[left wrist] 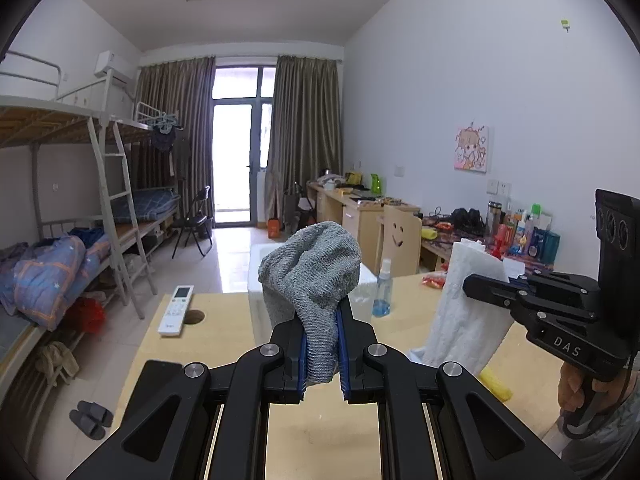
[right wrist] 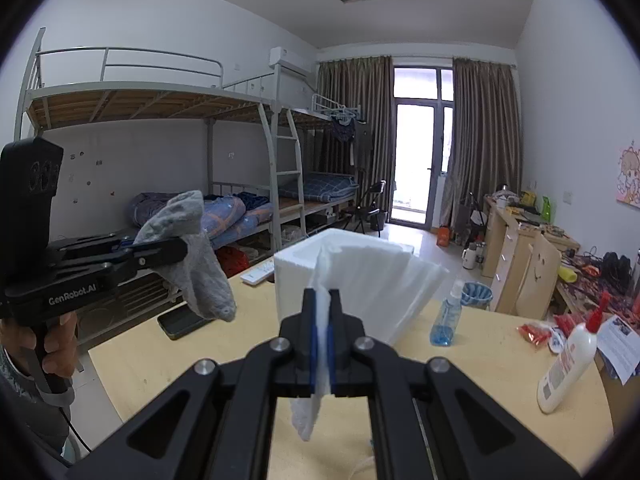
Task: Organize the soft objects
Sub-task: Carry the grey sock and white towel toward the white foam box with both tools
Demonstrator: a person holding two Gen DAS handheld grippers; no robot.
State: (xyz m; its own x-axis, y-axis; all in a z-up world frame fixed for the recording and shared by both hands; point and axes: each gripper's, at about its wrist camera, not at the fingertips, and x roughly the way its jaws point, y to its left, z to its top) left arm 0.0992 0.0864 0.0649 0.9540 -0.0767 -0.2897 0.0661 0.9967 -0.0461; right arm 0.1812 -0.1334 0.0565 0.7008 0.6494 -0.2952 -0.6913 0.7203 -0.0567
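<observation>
My left gripper (left wrist: 322,320) is shut on a grey knitted cloth (left wrist: 312,276) and holds it up above the wooden table (left wrist: 224,328). The cloth droops over the fingers; it also shows in the right wrist view (right wrist: 192,256), hanging from the left gripper (right wrist: 176,250). My right gripper (right wrist: 322,300) is shut on a white towel (right wrist: 372,280) that fans out ahead of it. In the left wrist view the white towel (left wrist: 464,308) hangs from the right gripper (left wrist: 474,288) at the right. A white foam box (right wrist: 300,276) stands on the table behind both cloths.
On the table are a white remote (left wrist: 176,310), a black phone (left wrist: 156,380), a blue spray bottle (right wrist: 446,316), a white glue bottle (right wrist: 568,360) and red packets (right wrist: 536,332). A yellow item (left wrist: 496,384) lies under the towel. Bunk beds stand at the left, cluttered desks at the right.
</observation>
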